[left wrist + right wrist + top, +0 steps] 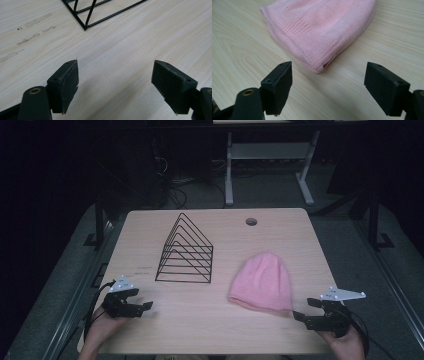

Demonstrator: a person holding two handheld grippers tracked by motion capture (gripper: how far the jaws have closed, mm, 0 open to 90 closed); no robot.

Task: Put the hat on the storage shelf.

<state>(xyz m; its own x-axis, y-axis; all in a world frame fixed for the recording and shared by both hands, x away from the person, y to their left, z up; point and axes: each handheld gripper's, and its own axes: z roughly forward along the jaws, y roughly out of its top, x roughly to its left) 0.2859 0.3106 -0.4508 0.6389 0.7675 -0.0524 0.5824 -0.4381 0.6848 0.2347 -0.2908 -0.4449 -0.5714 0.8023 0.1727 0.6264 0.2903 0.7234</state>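
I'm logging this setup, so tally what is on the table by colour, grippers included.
Pink: 1, the knit beanie, lying flat near the right gripper.
Black: 3, the wire rack standing upright, the left gripper and the right gripper, both open and holding nothing.
Total: 4, all on the wooden table.

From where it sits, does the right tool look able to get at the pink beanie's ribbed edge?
Probably yes. The right tool stands open, the pink beanie lies flat just ahead with its ribbed corner facing the jaws, and only bare table lies between.
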